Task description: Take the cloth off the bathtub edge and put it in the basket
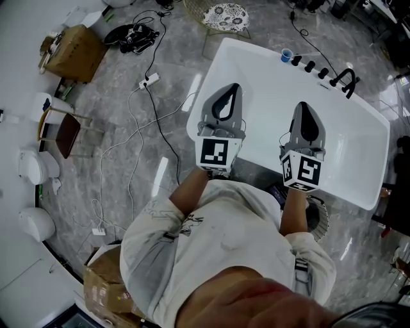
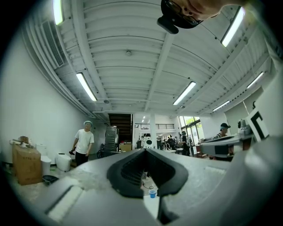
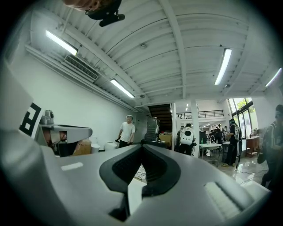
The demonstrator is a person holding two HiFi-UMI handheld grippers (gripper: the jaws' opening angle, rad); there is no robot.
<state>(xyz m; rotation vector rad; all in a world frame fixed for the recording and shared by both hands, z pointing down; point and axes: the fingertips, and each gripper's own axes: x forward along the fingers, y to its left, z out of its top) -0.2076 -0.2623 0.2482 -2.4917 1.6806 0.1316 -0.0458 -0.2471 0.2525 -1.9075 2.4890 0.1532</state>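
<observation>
In the head view both grippers are held side by side over the white bathtub (image 1: 359,147), pointing away from the person. My left gripper (image 1: 231,88) is shut, its dark jaws meeting at the tip (image 2: 144,150) with nothing between them. The jaws of my right gripper (image 1: 302,106) are likewise pressed together (image 3: 142,146) and hold nothing. No cloth shows in any view. A round ribbed-rim basket (image 1: 318,218) peeks out on the floor under the right forearm, at the tub's near side.
A blue cup (image 1: 286,56), black knobs (image 1: 309,65) and a black faucet (image 1: 346,79) line the tub's far rim. A patterned round stool (image 1: 225,16) stands beyond it. Cables (image 1: 148,80), a chair (image 1: 65,132) and cardboard boxes (image 1: 72,51) lie left. People stand far off (image 2: 83,142).
</observation>
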